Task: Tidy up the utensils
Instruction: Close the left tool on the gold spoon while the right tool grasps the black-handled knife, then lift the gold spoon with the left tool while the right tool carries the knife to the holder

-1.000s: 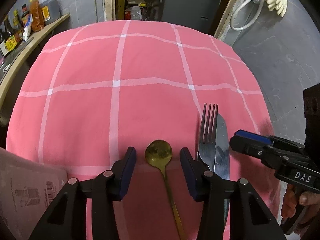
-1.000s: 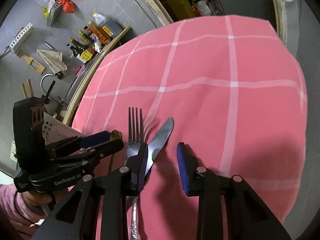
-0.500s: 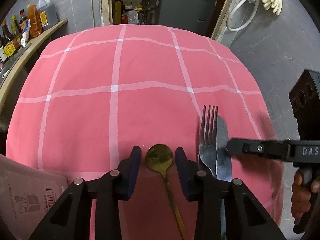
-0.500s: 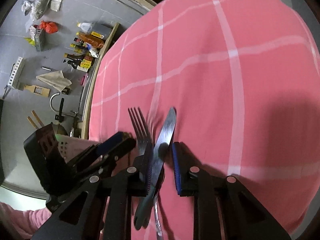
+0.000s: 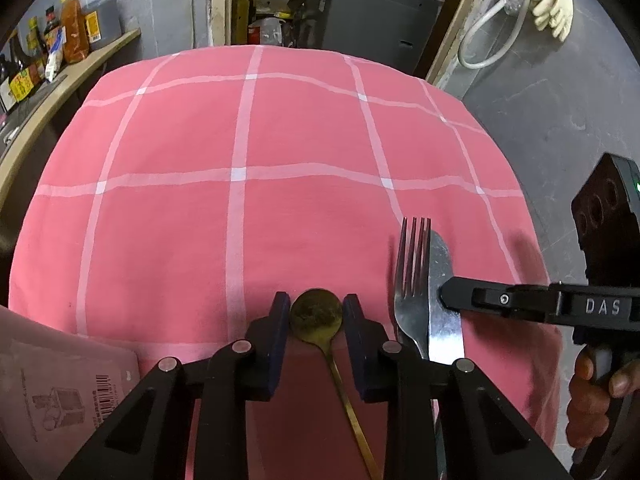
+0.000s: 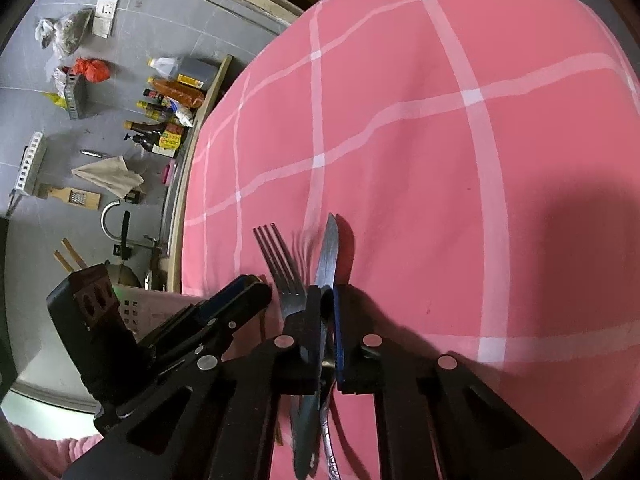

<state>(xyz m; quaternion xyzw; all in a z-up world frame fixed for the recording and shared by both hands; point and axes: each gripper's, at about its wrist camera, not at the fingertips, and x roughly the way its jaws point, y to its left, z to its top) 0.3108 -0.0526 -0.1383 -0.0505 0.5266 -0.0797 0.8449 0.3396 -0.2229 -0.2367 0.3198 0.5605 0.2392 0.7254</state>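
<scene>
A pink checked tablecloth covers the table. Near its front edge lies a gold spoon. My left gripper straddles the spoon's bowl; its jaws are closing, with the blue pads just at the bowl's edges. To the right a silver fork lies flat beside a table knife. My right gripper is shut on the knife, whose blade stands on edge and points away from me. The fork rests just left of it. The left gripper shows beside the fork.
A pale pink basket with a barcode label sits at the table's near left. A shelf with sauce bottles runs along the left wall. The cloth ends close to the right of the knife, over grey floor. A person's hand holds the right gripper's handle.
The left jaws have narrowed around the spoon's bowl. The right gripper rolled, sank a little and shut on the knife, tipping its blade from flat onto its edge.
</scene>
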